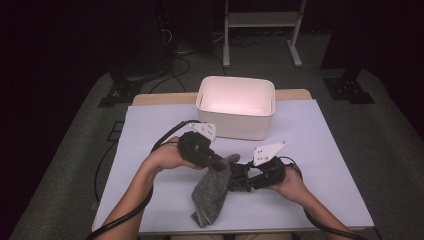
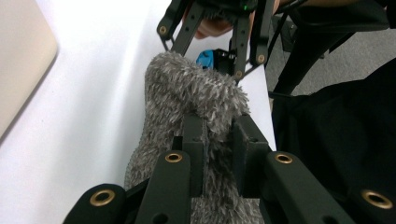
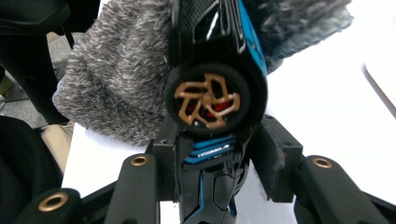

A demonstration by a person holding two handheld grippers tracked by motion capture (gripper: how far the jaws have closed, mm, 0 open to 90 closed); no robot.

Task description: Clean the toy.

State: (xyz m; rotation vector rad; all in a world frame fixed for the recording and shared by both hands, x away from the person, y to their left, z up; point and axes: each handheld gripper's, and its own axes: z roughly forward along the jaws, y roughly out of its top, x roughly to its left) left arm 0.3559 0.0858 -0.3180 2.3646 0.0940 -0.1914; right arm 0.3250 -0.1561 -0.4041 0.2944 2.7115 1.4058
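Note:
A grey fuzzy cloth (image 1: 210, 192) hangs down onto the white table (image 1: 310, 165) near its front edge. My left gripper (image 1: 220, 164) is shut on the cloth's upper edge; in the left gripper view its jaws (image 2: 218, 126) pinch the pile of the cloth (image 2: 187, 88). My right gripper (image 1: 241, 177) meets it from the right, shut on a black and blue toy car (image 3: 215, 98) with a bronze-spoked wheel. The car's front end is pushed against or into the cloth (image 3: 116, 84); which of the two I cannot tell. A blue bit of the car (image 2: 204, 59) shows behind the cloth.
A white rectangular bin (image 1: 235, 107) stands open at the back middle of the table, just beyond the left hand. White frame legs (image 1: 260, 30) stand on the floor behind. Cables trail from both grippers toward the front edge.

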